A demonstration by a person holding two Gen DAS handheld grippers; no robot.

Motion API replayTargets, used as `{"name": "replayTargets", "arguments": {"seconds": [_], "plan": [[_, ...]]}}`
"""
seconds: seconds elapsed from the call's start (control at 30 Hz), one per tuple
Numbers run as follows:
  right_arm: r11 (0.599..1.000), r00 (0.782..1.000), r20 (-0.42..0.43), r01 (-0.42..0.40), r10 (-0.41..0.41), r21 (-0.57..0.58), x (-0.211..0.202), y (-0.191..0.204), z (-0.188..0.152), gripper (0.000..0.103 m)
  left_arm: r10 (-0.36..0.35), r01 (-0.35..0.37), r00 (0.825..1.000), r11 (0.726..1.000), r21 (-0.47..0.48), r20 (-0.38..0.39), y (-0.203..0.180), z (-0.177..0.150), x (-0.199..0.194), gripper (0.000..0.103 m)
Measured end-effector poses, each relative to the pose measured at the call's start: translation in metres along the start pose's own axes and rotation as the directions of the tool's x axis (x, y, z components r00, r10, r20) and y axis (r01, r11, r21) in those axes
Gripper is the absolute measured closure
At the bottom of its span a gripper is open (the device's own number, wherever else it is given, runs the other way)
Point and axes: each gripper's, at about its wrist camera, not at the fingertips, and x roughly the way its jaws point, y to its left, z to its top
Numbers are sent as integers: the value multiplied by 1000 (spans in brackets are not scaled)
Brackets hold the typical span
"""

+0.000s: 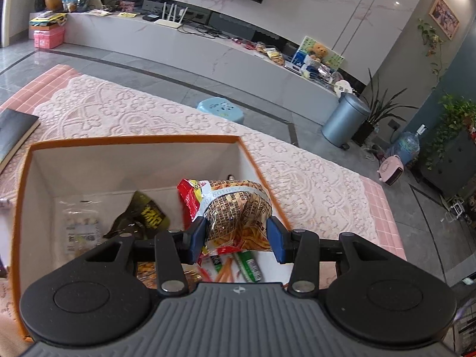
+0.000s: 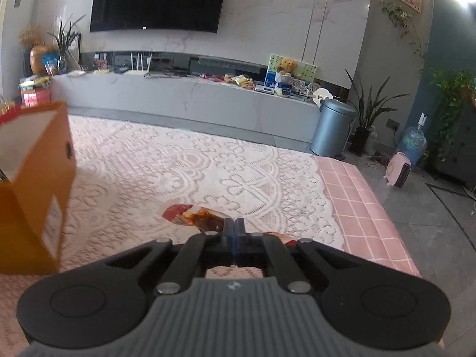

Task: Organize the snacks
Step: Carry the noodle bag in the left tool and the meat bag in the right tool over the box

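Note:
My left gripper [image 1: 237,238] is shut on a crinkly brown-and-red snack bag [image 1: 238,205], its blue pads [image 1: 198,238] pressing the bag from both sides. The bag hangs over the right part of an open orange box [image 1: 134,141] with white inner walls. Inside lie a dark olive packet [image 1: 142,214], a pale packet [image 1: 80,232] and green and orange stick packs [image 1: 247,264]. In the right wrist view the same orange box [image 2: 38,178] stands at the left. My right gripper [image 2: 235,226] is shut on the thin edge of a red-brown snack packet [image 2: 193,217] just above the lace cloth.
A white lace cloth [image 2: 178,163] covers a pink checked table whose edge [image 2: 372,208] runs along the right. A dark book [image 1: 15,131] lies left of the box. Beyond the table are a blue stool [image 1: 221,108], a metal bin [image 1: 342,122] and a long TV bench [image 2: 193,98].

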Motion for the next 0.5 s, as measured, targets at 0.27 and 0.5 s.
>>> {"name": "replayTargets", "arguments": {"seconds": [0.27,0.5], "plan": [[996,993,102,-73,67,55,-53,20,32,103,15,-15,1000,1000,-15,4,15,-4,-11,53],[980,955,223,-200,195,0,-100,63,72,103,36,-35,999,999,-39,30,40,0,-28,53]]}}
